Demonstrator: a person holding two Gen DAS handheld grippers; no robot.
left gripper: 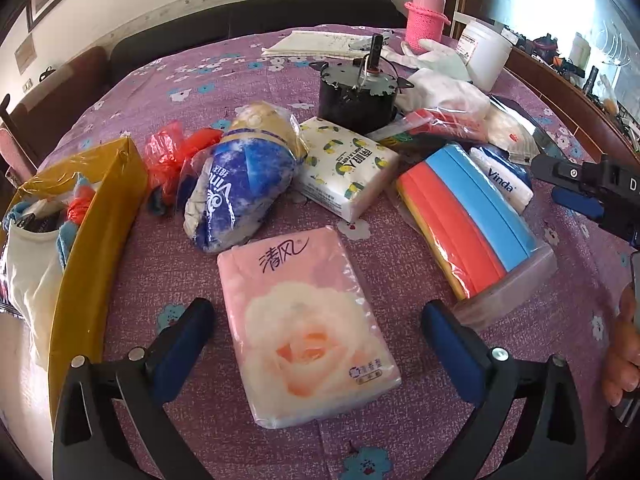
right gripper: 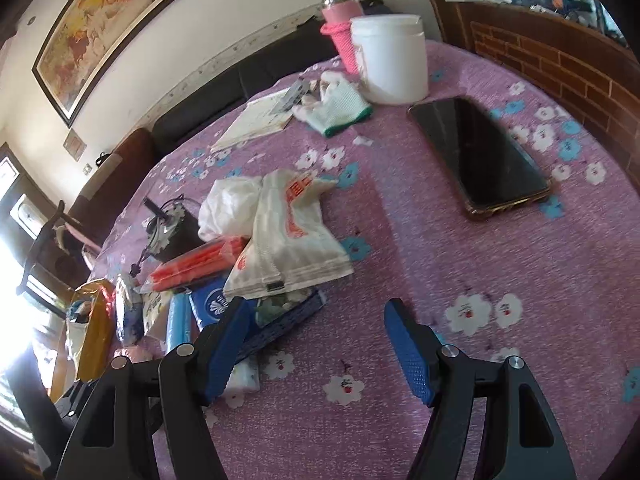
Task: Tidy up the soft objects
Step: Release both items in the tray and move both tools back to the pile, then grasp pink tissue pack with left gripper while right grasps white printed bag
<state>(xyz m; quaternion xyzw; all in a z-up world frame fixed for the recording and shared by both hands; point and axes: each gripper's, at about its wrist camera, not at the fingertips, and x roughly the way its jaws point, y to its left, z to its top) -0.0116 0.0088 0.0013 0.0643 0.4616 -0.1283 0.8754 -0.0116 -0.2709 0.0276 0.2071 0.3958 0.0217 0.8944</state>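
Straddling the pink tissue pack (left gripper: 306,328) with jaws spread wide, the left gripper (left gripper: 316,320) has a blue pad on either side of it and touches neither, with strips of bare floral tablecloth (left gripper: 168,272) between pad and pack. In this left wrist view the yellow box (left gripper: 96,240) stands at the table's left edge, holding a white cloth, a blue towel and red plastic. Beyond the pink pack lie a blue-and-white Vinda bag (left gripper: 236,192), a lemon-print tissue pack (left gripper: 348,168) and a bagged stack of coloured sponges (left gripper: 468,220), packed close together; a black motor (left gripper: 356,96) sits behind them. The right gripper (left gripper: 580,188) reaches in from the right edge. From the right wrist view, the right gripper (right gripper: 316,344) also stands open and empty over bare cloth; its left pad is just beside a blue mesh basket (right gripper: 280,324) and a white printed bag (right gripper: 288,236). A black phone (right gripper: 480,156) lies well apart near the table's right edge, and a white jar (right gripper: 390,60) stands at the far edge.
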